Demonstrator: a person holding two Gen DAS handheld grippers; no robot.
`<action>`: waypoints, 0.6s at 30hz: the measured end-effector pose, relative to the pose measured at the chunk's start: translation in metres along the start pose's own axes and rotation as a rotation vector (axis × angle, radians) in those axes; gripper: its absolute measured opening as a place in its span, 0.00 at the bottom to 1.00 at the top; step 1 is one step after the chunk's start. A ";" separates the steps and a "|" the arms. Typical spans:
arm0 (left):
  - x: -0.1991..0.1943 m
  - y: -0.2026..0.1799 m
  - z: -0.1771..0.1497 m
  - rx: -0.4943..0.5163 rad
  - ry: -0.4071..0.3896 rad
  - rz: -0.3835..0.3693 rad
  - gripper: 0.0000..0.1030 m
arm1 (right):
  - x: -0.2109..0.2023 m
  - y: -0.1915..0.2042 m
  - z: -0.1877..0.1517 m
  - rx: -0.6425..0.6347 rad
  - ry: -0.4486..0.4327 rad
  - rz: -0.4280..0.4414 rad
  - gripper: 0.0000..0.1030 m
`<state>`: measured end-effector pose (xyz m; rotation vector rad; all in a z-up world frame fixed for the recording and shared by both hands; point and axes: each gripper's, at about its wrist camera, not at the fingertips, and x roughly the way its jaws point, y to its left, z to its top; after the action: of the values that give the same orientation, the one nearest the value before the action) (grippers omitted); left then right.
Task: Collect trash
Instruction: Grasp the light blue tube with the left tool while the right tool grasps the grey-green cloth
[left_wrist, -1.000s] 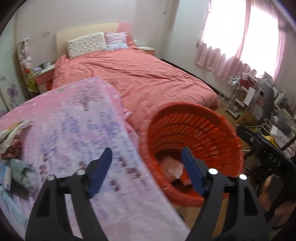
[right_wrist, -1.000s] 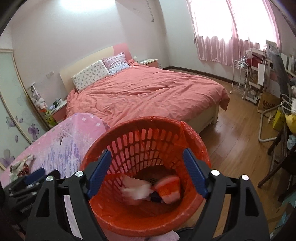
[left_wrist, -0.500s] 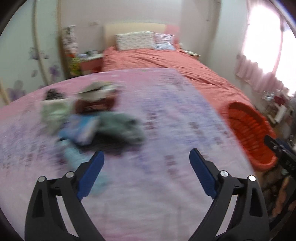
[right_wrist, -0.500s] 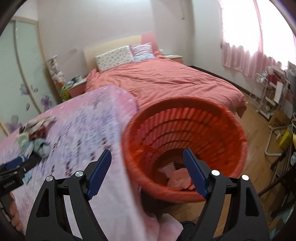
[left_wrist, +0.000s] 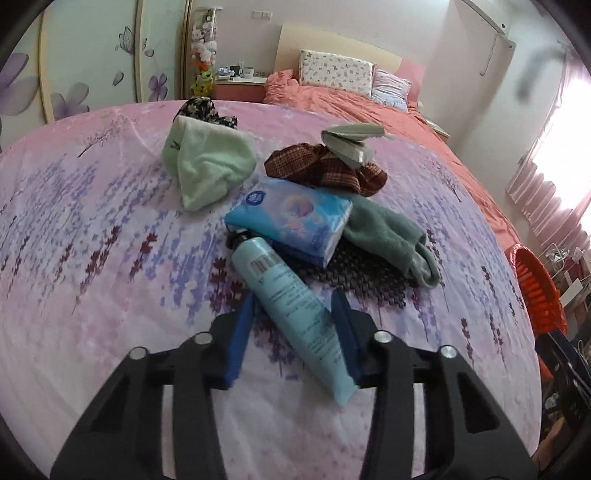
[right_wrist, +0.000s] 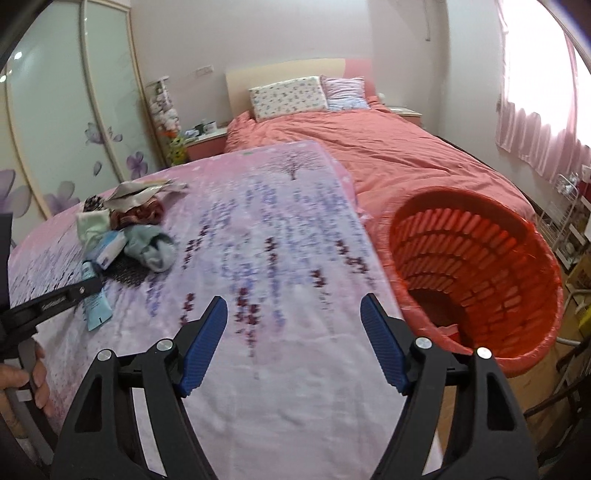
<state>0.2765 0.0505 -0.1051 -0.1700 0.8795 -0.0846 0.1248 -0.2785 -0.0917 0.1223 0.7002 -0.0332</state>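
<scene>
A light blue tube (left_wrist: 291, 306) with a black cap lies on the pink flowered cloth of the table (left_wrist: 92, 258). My left gripper (left_wrist: 295, 314) straddles the tube's lower half, jaws partly closed; the right pad touches the tube, the left pad stands a little off it. Beyond lie a blue tissue pack (left_wrist: 291, 218), a crumpled grey wrapper (left_wrist: 351, 142) and cloths. My right gripper (right_wrist: 295, 325) is open and empty over the table's near edge. The orange basket (right_wrist: 517, 236) stands to its right, some trash at its bottom (right_wrist: 448, 330).
A light green cloth (left_wrist: 207, 162), a brown plaid cloth (left_wrist: 321, 168), a grey-green sock (left_wrist: 391, 236) and a black mesh mat (left_wrist: 354, 273) surround the trash. A bed with a coral cover (right_wrist: 369, 147) lies behind the table. The left gripper shows at the left in the right wrist view (right_wrist: 51, 302).
My left gripper swung from the basket to the pile, came down over the blue tube and narrowed its jaws. My right gripper moved left, away from above the basket, staying open.
</scene>
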 end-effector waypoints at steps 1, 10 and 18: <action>0.000 0.000 0.001 0.002 -0.004 0.010 0.40 | 0.001 0.004 0.000 -0.008 0.003 0.003 0.72; -0.006 0.045 0.010 0.027 -0.017 0.091 0.36 | 0.013 0.030 -0.006 -0.064 0.028 0.023 0.72; 0.001 0.065 0.022 0.014 0.000 0.094 0.31 | 0.032 0.057 -0.004 -0.093 0.099 0.092 0.71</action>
<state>0.2950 0.1168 -0.1039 -0.1152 0.8859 -0.0030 0.1509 -0.2212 -0.1094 0.0670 0.7928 0.0944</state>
